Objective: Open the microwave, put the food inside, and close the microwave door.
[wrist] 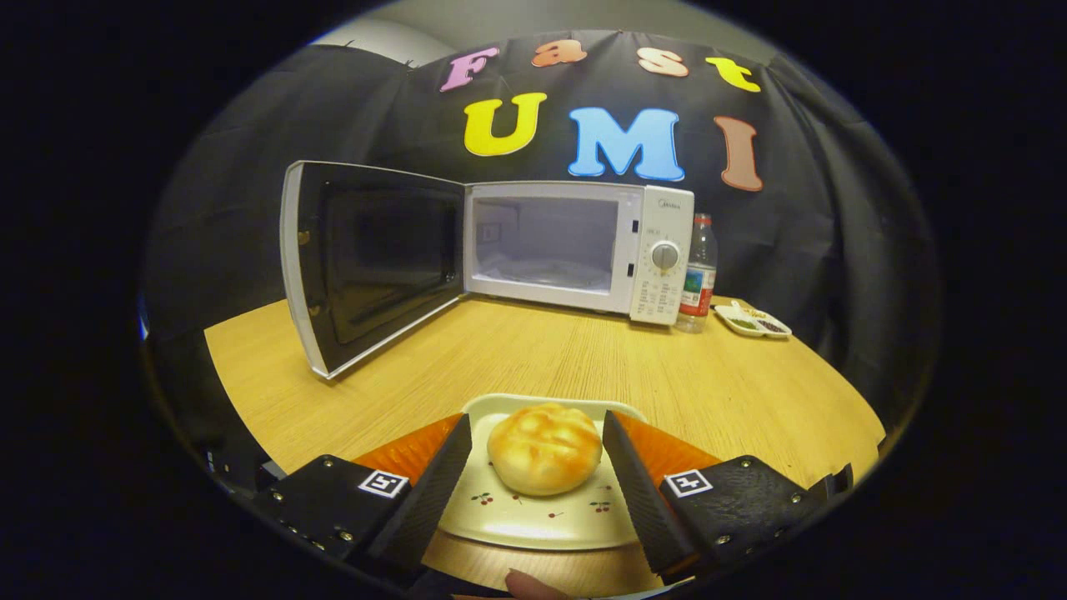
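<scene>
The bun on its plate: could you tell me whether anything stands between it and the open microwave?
Nothing visible does. The bun sits on its plate between the open jaws of the gripper, neither pressing on it. Beyond lies bare table up to the microwave, whose door is swung aside. The bottle and dish stand beside the microwave.

Wooden table [583,367] before black cloth wall [834,233], pale ceiling above.

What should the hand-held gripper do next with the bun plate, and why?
Probably close on the plate: the hand-held gripper is open, fingers flanking the bun, and the microwave door already stands open, cavity free.
</scene>
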`<control>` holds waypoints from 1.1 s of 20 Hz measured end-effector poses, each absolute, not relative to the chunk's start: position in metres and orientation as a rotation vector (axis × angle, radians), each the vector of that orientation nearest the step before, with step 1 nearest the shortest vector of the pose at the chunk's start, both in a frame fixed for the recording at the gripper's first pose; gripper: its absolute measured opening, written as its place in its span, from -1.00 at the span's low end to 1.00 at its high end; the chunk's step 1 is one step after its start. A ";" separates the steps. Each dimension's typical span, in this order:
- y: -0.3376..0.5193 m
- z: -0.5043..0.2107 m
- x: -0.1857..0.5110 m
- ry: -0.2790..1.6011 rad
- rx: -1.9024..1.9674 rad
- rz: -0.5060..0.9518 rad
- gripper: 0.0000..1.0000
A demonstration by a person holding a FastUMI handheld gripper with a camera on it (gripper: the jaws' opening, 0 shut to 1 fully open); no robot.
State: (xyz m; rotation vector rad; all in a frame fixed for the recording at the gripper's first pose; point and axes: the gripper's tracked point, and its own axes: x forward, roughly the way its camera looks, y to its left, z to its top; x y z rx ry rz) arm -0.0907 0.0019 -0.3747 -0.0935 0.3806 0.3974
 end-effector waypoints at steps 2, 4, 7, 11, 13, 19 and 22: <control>0.000 -0.386 -0.088 0.427 -0.089 0.393 0.92; 0.004 -0.396 -0.090 0.485 -0.060 0.414 0.92; 0.003 -0.392 -0.087 0.508 -0.006 0.418 0.66; 0.005 -0.378 -0.085 0.534 0.073 0.447 0.36; 0.011 -0.361 -0.078 0.532 0.138 0.466 0.36; 0.035 -0.303 -0.039 0.479 0.244 0.470 0.35; 0.054 -0.288 -0.008 0.431 0.204 0.449 0.35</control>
